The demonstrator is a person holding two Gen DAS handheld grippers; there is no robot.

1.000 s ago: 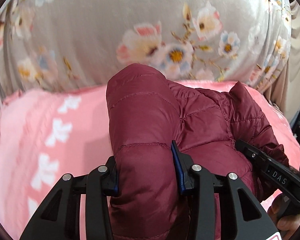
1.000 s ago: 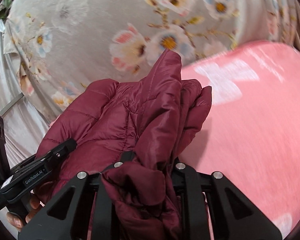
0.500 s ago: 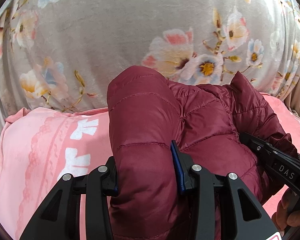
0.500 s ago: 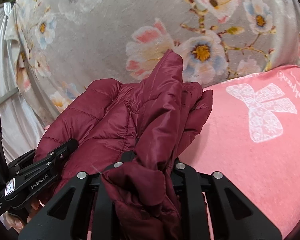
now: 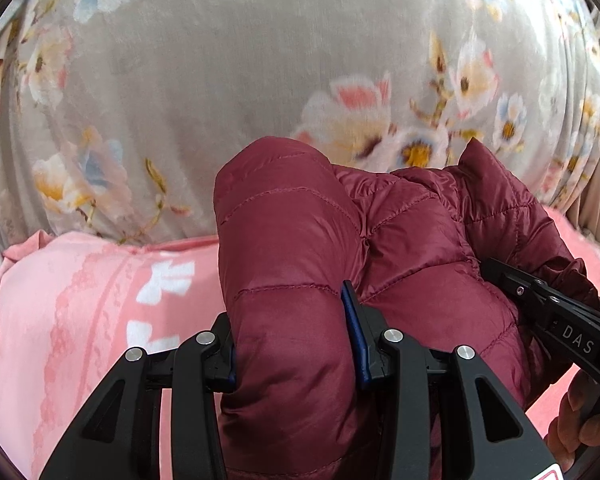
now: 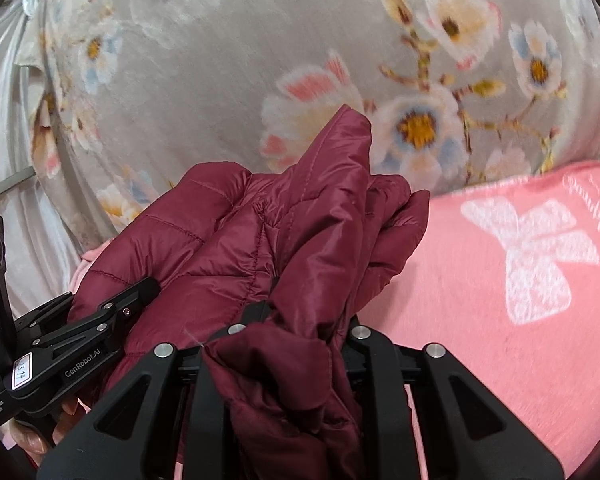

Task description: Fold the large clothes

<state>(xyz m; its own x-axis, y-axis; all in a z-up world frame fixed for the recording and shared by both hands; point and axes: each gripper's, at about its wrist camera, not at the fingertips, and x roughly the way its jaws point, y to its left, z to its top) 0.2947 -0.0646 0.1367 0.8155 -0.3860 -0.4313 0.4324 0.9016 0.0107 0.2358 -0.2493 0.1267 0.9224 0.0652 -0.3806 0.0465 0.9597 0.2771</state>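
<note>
Floral backdrop shifted rightward; jacket hides right gripper fingertips.

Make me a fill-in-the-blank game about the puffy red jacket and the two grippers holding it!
1. The quilted jacket is dark ____.
2. The left gripper is closed on a puffy fold of the ____.
3. The blanket under the jacket is ____ with white bows.
4. The grey cloth behind is printed with ____.

Missing words: red; jacket; pink; flowers
</note>
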